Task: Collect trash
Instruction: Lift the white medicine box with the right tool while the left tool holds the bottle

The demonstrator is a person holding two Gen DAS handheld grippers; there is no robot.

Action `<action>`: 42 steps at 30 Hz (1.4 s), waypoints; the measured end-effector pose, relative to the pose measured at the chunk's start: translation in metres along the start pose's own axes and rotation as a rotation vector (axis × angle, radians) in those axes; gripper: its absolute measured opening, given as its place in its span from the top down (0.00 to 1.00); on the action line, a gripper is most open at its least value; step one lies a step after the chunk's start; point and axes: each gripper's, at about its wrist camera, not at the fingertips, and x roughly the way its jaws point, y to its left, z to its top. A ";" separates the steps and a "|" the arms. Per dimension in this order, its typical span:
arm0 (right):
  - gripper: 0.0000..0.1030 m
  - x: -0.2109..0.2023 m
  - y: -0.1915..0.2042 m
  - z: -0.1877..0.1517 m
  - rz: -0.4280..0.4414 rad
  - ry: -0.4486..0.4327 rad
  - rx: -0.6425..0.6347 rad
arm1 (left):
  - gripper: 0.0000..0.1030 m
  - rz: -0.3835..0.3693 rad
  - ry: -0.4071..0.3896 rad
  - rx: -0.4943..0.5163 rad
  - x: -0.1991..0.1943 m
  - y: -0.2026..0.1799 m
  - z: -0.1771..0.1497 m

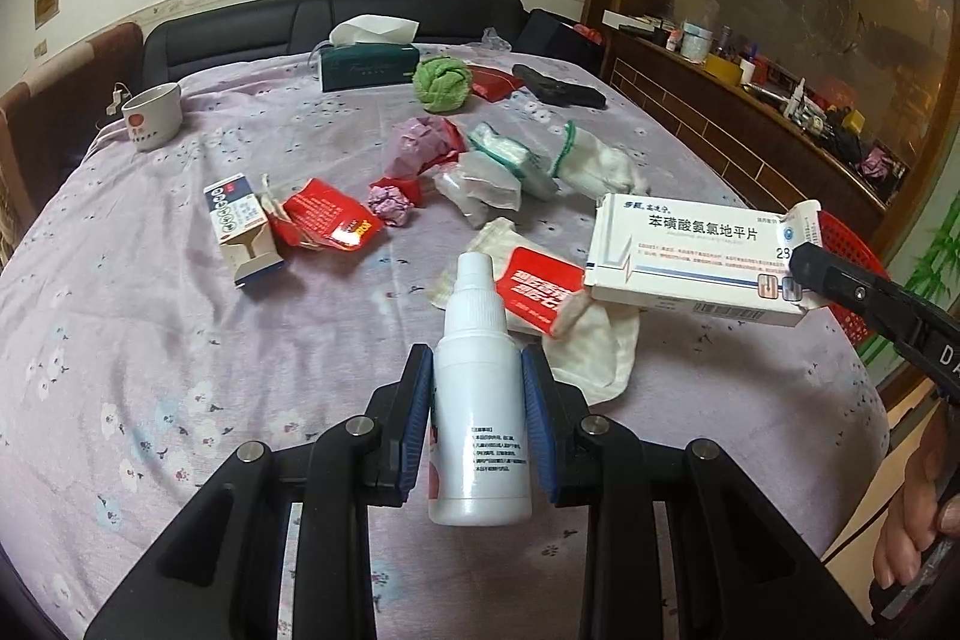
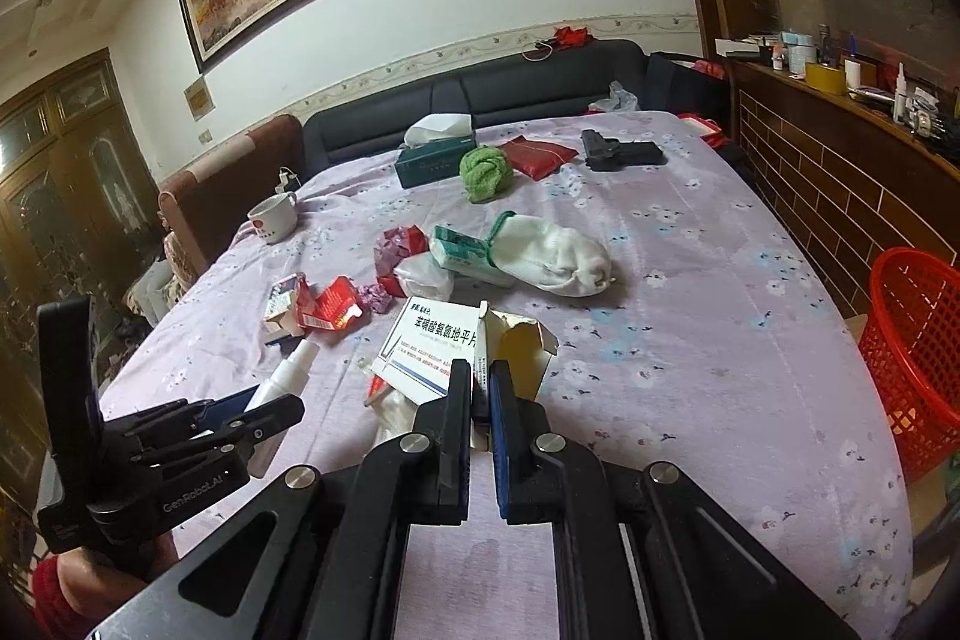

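Note:
My left gripper [image 1: 477, 370] is shut on a white plastic bottle [image 1: 477, 418] and holds it above the table; the bottle also shows in the right wrist view [image 2: 288, 370]. My right gripper [image 2: 480, 379] is shut on the open end of a white medicine box [image 2: 429, 346] with Chinese print, held above the table. The box [image 1: 690, 250] and right gripper [image 1: 840, 286] show at the right of the left wrist view. Loose trash lies mid-table: red wrappers [image 1: 327, 220], a small open carton [image 1: 243, 232], crumpled purple paper [image 1: 390, 205], white cloth [image 1: 594, 346].
A red mesh basket [image 2: 918, 340] stands off the table's right edge. A tissue box [image 1: 366, 64], green cloth ball [image 1: 441, 82], mug [image 1: 153, 115], black case [image 1: 567, 91] and white sock [image 2: 558, 253] lie on the purple flowered tablecloth [image 1: 150, 340]. A sofa is behind.

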 end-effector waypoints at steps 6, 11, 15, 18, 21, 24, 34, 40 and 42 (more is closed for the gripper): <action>0.94 -0.001 -0.001 -0.004 -0.040 -0.001 -0.028 | 0.72 -0.001 0.001 0.015 0.001 -0.007 0.001; 0.94 -0.001 -0.001 -0.005 -0.092 0.000 -0.055 | 0.72 -0.005 -0.002 0.025 0.001 -0.014 0.002; 0.94 -0.001 -0.002 -0.007 -0.119 -0.002 -0.075 | 0.72 -0.008 -0.002 0.034 0.001 -0.018 0.002; 0.94 -0.001 -0.003 -0.007 -0.130 -0.006 -0.081 | 0.72 -0.011 0.000 0.040 0.001 -0.020 0.002; 0.94 -0.001 -0.007 -0.007 -0.129 -0.004 -0.074 | 0.72 -0.013 0.001 0.049 0.002 -0.023 0.004; 0.94 -0.002 -0.009 -0.007 -0.129 -0.005 -0.066 | 0.72 -0.016 -0.001 0.057 0.002 -0.026 0.007; 0.94 -0.007 -0.020 -0.005 -0.129 -0.018 -0.037 | 0.72 -0.031 -0.013 0.100 0.002 -0.047 0.017; 0.94 -0.014 -0.032 -0.003 -0.137 -0.033 -0.010 | 0.72 -0.037 -0.012 0.132 0.004 -0.061 0.021; 0.94 -0.015 -0.036 -0.004 -0.140 -0.034 -0.003 | 0.72 -0.039 -0.007 0.141 0.006 -0.066 0.021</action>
